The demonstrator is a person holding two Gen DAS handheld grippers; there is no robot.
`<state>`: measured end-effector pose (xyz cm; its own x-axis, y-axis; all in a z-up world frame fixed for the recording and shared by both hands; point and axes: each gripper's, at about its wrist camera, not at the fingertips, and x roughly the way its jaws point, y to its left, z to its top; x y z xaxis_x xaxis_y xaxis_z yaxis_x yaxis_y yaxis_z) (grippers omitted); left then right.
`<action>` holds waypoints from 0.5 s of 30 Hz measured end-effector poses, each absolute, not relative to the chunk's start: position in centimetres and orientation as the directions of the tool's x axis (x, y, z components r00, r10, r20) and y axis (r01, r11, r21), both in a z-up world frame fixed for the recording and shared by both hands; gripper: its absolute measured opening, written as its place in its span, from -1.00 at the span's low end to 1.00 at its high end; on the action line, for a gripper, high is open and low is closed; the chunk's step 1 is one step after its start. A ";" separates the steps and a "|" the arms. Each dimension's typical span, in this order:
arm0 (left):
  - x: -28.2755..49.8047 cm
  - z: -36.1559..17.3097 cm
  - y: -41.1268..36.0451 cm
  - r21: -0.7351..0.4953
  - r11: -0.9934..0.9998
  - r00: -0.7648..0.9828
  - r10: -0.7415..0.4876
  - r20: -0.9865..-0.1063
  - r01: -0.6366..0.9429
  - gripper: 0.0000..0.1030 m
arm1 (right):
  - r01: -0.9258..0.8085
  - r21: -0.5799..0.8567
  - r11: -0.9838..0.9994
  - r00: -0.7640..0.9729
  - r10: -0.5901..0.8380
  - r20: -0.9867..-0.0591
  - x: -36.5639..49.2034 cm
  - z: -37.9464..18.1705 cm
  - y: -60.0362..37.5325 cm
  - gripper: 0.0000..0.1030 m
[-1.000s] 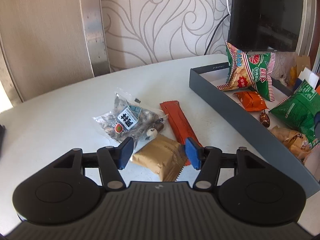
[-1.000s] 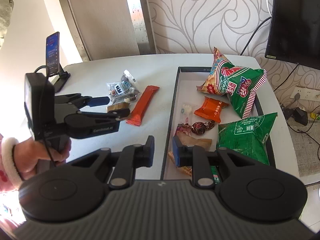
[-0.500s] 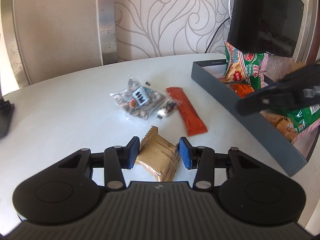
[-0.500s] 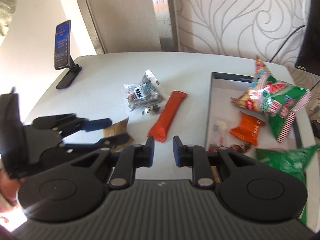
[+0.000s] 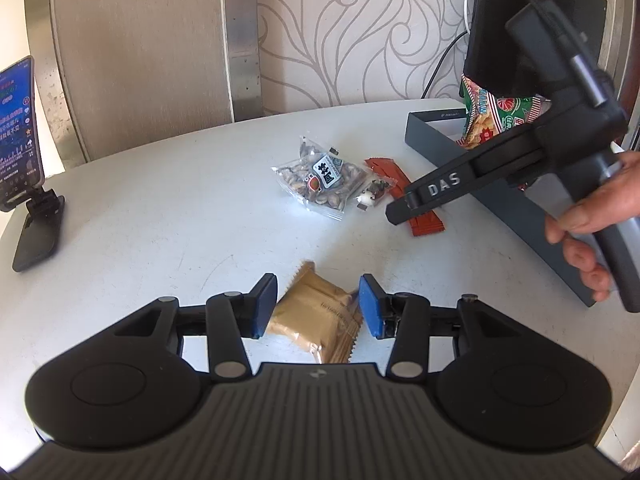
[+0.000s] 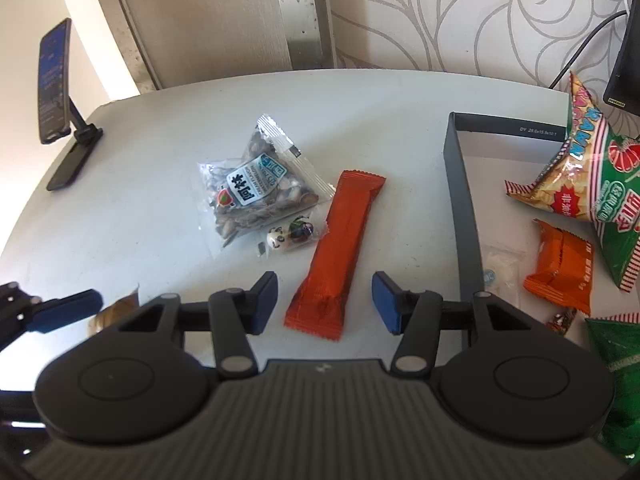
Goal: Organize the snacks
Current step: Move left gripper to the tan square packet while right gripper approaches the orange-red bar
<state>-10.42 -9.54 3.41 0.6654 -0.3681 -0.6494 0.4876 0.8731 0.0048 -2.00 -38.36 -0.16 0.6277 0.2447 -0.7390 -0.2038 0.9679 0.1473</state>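
White round table (image 5: 160, 220), swirl wallpaper behind. Left gripper (image 5: 318, 306) jaws wide, straddling the tan foil biscuit packet (image 5: 316, 320) (untouched). Right gripper (image 6: 324, 304) jaws wide over the long orange wrapper bar (image 6: 340, 248); grey tray (image 6: 460, 200) at 2 o'clock. Risk: slick foil skating out sideways on closing.

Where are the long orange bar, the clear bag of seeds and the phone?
Orange bar (image 6: 340, 248): right wrist view, mid-wrapper.
Seed bag (image 6: 256, 188): right wrist view, its label.
Phone (image 5: 16, 132): left wrist view, its screen.
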 end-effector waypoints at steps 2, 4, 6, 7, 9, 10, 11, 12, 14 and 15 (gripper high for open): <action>-10.3 3.5 -9.4 0.009 0.868 0.664 -0.373 -0.647 0.497 0.03 | -0.221 0.105 0.970 0.642 0.225 -0.733 -1.8 -0.3 -37.8 0.07; -10.3 3.5 -9.2 0.005 0.861 0.656 -0.383 -0.650 0.508 0.15 | -0.254 0.060 0.965 0.649 0.216 -0.729 -1.9 -0.3 -37.4 -0.11; -10.2 3.5 -9.3 -0.001 0.853 0.646 -0.397 -0.652 0.522 0.26 | -0.279 0.055 0.959 0.645 0.229 -0.729 -2.3 -0.2 -37.5 -0.32; -10.0 3.5 -9.3 -0.007 0.846 0.638 -0.407 -0.653 0.532 0.27 | -0.285 0.051 0.957 0.641 0.230 -0.732 -2.5 -0.1 -37.5 -0.37; -9.9 3.5 -9.5 -0.014 0.829 0.622 -0.430 -0.654 0.559 0.29 | -0.301 0.054 0.952 0.630 0.241 -0.738 -3.3 0.0 -37.9 -0.46; -9.8 3.5 -9.6 -0.014 0.815 0.612 -0.446 -0.653 0.580 0.30 | -0.308 0.055 0.950 0.624 0.245 -0.742 -3.8 0.0 -38.2 -0.47; -9.8 3.4 -9.8 -0.009 0.801 0.604 -0.459 -0.652 0.599 0.30 | -0.315 0.055 0.947 0.619 0.249 -0.745 -4.3 0.0 -38.4 -0.48; -9.8 3.4 -9.8 -0.006 0.786 0.593 -0.471 -0.653 0.618 0.30 | -0.324 0.057 0.944 0.613 0.255 -0.748 -5.0 -0.1 -38.7 -0.49; -9.7 3.2 -10.0 0.005 0.770 0.584 -0.479 -0.655 0.638 0.30 | -0.336 0.061 0.940 0.602 0.264 -0.754 -6.3 -0.1 -39.2 -0.50; -9.6 3.2 -10.0 0.008 0.767 0.582 -0.480 -0.656 0.641 0.30 | -0.339 0.063 0.939 0.598 0.267 -0.756 -7.0 -0.1 -39.5 -0.50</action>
